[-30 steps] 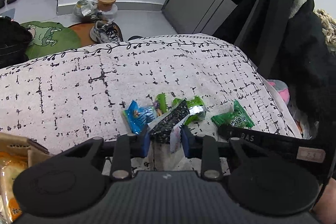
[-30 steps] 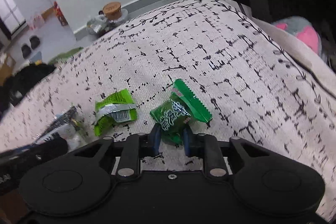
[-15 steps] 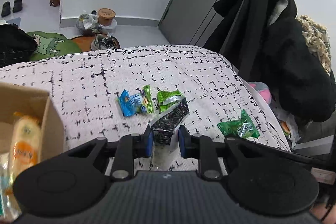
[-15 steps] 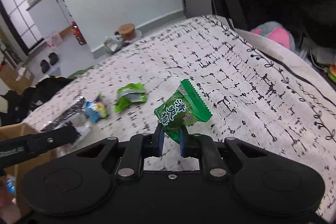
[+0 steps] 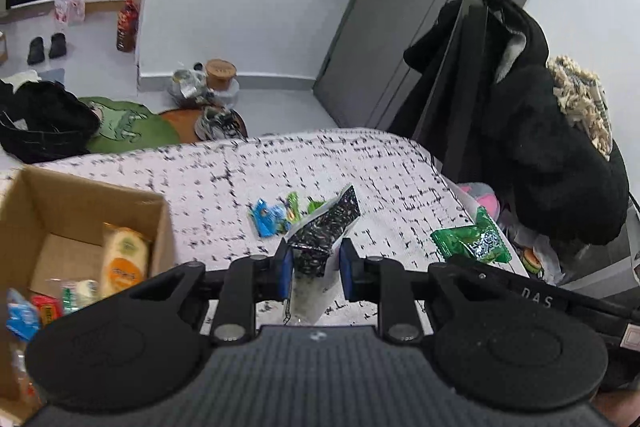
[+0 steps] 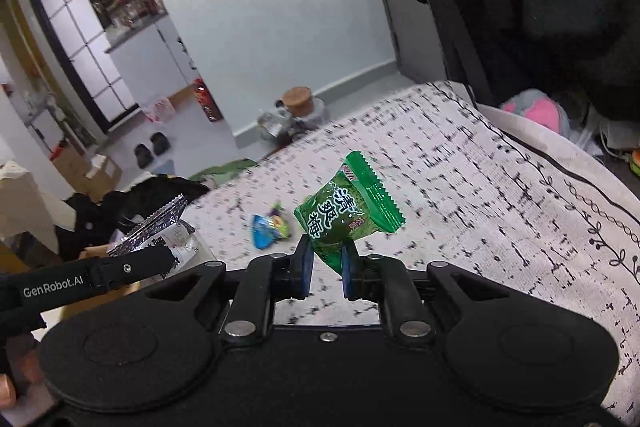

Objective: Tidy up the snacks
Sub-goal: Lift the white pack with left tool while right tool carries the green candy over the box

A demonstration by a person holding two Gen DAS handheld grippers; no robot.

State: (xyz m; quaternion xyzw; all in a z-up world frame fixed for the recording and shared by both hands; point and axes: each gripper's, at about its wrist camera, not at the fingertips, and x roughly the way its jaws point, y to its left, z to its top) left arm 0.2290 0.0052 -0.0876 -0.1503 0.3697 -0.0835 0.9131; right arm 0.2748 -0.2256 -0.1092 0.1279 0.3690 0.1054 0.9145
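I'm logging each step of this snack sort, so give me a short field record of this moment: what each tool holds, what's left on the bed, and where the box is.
left tool: shut on black speckled packet
right tool: shut on green candy packet
both packets: lifted off the bedspread
left on bed: blue packet, small green wrappers beside it
box: cardboard, open, left of the left tool, already holds snacks

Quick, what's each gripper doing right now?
Left gripper: closed on a black-and-white speckled foil snack packet.
Right gripper: closed on a green plastic candy packet.
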